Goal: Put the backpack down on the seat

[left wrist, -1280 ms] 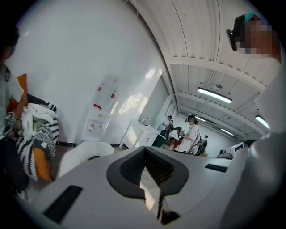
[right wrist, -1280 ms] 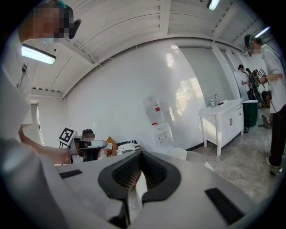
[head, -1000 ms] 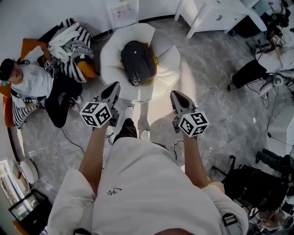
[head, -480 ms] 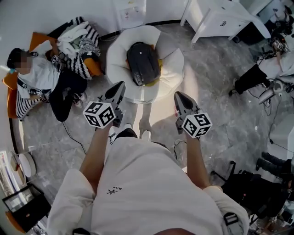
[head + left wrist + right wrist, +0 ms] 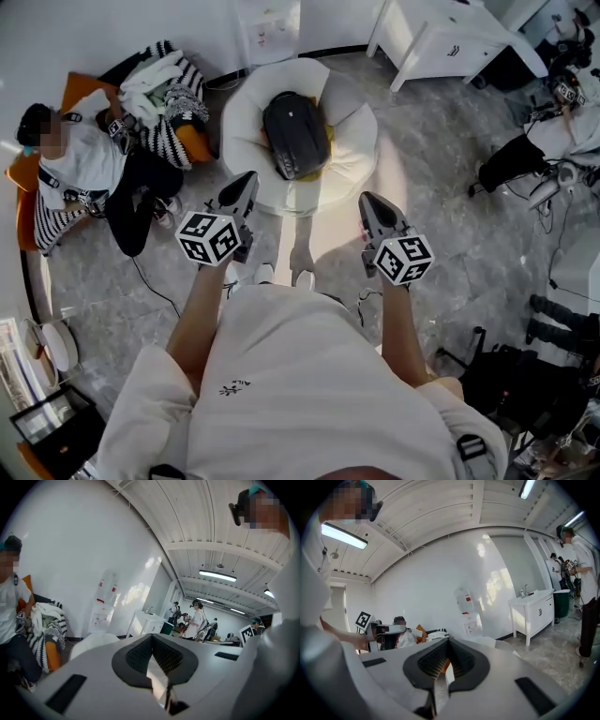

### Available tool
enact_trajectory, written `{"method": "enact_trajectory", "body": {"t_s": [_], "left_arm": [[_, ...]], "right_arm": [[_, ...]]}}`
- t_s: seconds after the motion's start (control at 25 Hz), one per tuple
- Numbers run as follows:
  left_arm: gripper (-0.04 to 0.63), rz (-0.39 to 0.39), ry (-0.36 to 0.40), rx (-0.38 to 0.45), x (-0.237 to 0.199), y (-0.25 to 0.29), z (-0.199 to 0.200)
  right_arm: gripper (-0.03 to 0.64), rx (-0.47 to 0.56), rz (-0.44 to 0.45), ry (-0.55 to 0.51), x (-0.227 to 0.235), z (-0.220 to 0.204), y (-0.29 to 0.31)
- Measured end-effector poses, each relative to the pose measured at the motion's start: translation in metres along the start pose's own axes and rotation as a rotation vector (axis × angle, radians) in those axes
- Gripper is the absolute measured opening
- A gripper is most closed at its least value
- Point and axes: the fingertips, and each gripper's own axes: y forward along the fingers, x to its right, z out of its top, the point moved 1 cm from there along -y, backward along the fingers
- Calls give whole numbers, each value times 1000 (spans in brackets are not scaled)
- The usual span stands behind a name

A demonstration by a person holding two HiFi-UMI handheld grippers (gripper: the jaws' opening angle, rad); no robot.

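**Backpack, dark grey and rounded (image 5: 295,134), on white padded round seat (image 5: 246,117); both claws empty**

Head view. The backpack lies at the centre of the seat, its long axis running from 12 to 6 o'clock, partly over a yellow item (image 5: 325,141) that shows at its 3 o'clock edge. The left claw (image 5: 248,180) and right claw (image 5: 367,199) hover at the seat's 7 and 5 o'clock, well apart from the backpack. In each gripper view the ribbed pads meet with nothing between them: left claw (image 5: 152,638) closed on itself, right claw (image 5: 447,641) likewise. The task appears complete.

Hazards, as judged from this view:
- The backpack may be propped unevenly on the yellow item. On soft, rounded padding it could roll or slide towards the rim.
- A knock to the seat's 6 o'clock edge from a claw or a foot might dislodge it.
- A seated person (image 5: 84,173) and a striped fabric pile (image 5: 169,89) lie at the seat's 9 to 10 o'clock, so the backpack could land on them if it fell that way.
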Motion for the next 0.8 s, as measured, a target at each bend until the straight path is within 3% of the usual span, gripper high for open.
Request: {"method": "enact_trajectory", "body": {"t_s": [0.8], "left_arm": [[18,-56,3,1,-51,-26,19]], "right_arm": [[23,-17,-69,-32,-49,-2,29]]}}
